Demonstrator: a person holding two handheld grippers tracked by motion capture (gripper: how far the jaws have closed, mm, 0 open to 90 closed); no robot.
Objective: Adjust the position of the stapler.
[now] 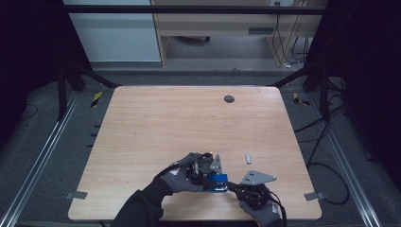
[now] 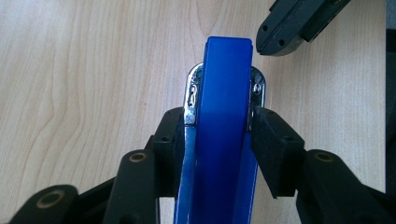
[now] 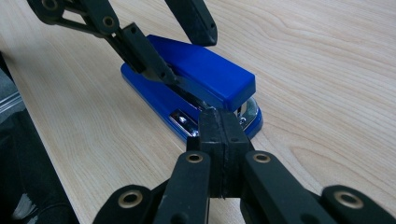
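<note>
Left tongs (image 2: 219,126) straddle the blue stapler (image 2: 224,116); right tongs (image 3: 219,123) closed.

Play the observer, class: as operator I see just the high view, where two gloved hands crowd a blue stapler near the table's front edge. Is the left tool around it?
Observer: Yes. The left tool has its pads against both long sides of the blue stapler, near its front end.
Operator: And the right tool?
Observer: The right tool has its jaws shut together, empty, with the tip right at the stapler's front end. I cannot tell whether it touches.
Operator: Is the stapler lifted?
Observer: No, its base lies flat on the table.
</note>
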